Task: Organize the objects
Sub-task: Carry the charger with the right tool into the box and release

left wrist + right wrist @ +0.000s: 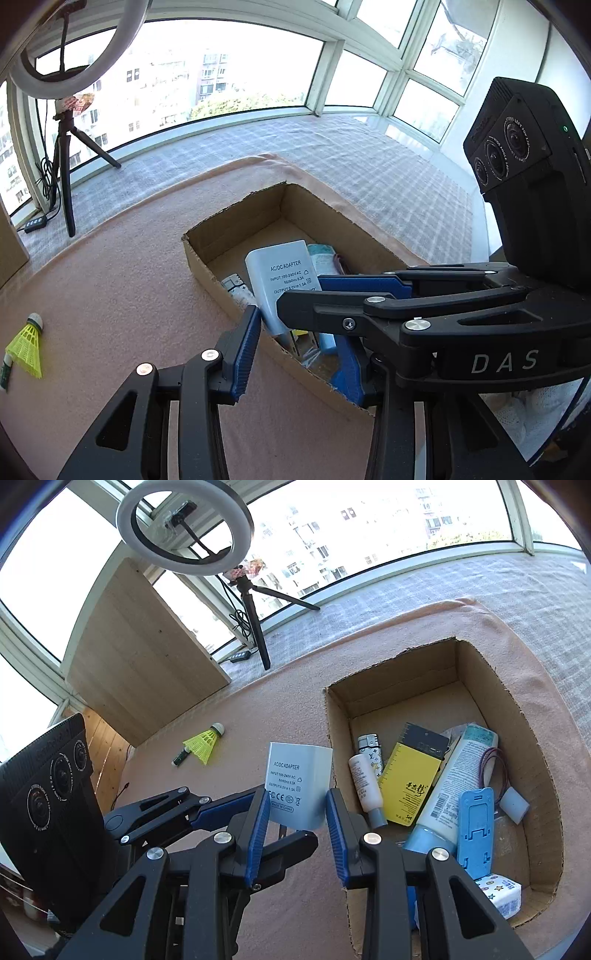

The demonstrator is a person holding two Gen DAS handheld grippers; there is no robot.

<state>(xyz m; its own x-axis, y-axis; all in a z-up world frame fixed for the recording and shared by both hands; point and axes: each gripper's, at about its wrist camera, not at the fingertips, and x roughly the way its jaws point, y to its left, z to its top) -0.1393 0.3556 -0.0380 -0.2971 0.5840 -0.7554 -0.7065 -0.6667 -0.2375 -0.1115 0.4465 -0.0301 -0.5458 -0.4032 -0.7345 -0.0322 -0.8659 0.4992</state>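
My right gripper is shut on a white AC/DC adapter and holds it above the left rim of an open cardboard box. In the left wrist view the adapter hangs over the box, held by the right gripper reaching in from the right. My left gripper is open and empty at the box's near rim. A yellow shuttlecock and a small green tube lie on the pink cloth left of the box; the shuttlecock also shows in the left wrist view.
The box holds a lighter, small white bottle, yellow card pack, white tube, blue phone stand, tissue pack and cord. A ring light on a tripod and a wooden board stand behind.
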